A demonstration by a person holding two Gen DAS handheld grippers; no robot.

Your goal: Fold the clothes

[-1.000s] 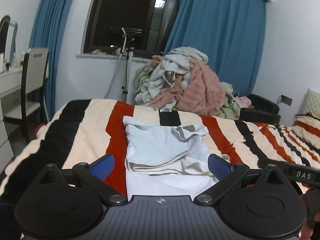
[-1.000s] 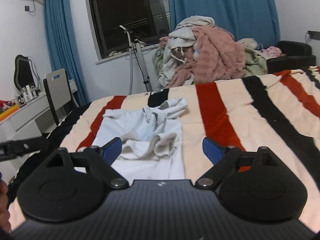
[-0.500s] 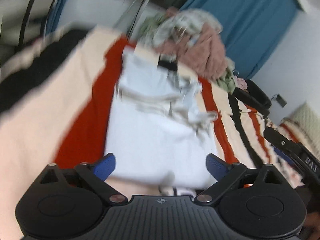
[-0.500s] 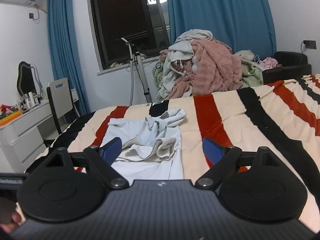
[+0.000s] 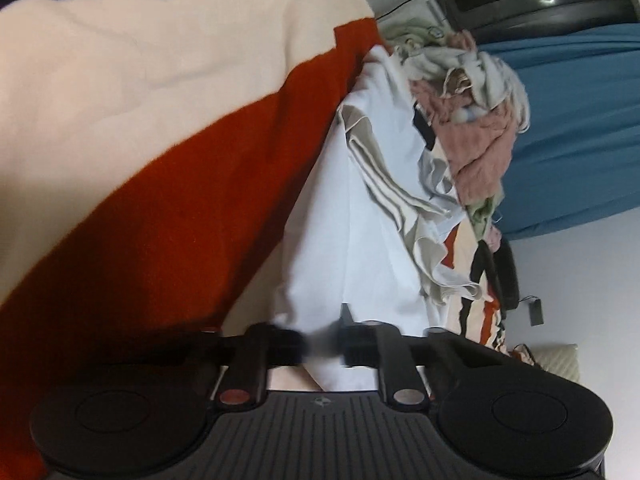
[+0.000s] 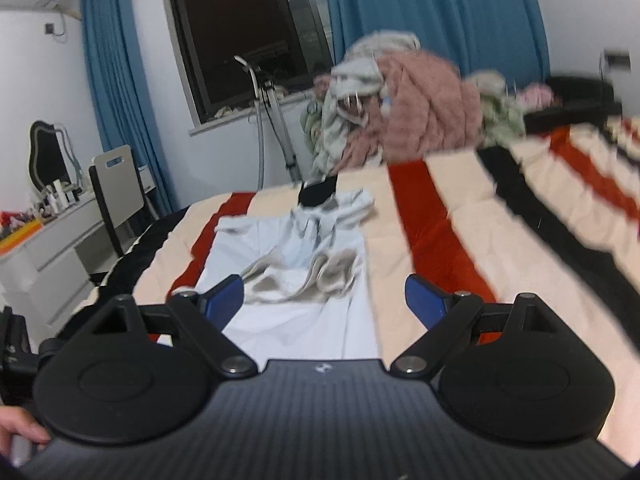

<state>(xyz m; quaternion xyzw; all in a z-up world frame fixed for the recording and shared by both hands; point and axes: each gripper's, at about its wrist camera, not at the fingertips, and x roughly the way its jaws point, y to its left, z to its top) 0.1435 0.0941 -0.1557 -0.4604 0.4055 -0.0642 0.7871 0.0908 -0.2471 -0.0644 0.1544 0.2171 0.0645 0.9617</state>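
The pale-blue garment (image 6: 304, 300) lies lengthwise down the striped bed (image 6: 460, 216), its near hem pinched in the clenched left tongs (image 5: 322, 344); the right tongs (image 6: 324, 300) gape above.

The left gripper (image 5: 322, 346) fingertips are motion-blurred where they meet the near hem of the white garment (image 5: 360, 248); the grip contact cannot be resolved. The gripper body hides that hem. In the right wrist view, the clothes pile (image 6: 404, 120) and the striped blanket (image 6: 560, 216) are smeared. The right gripper (image 6: 324, 300) body covers the garment's near edge. Items on the dresser (image 6: 48, 240) are too small to identify.
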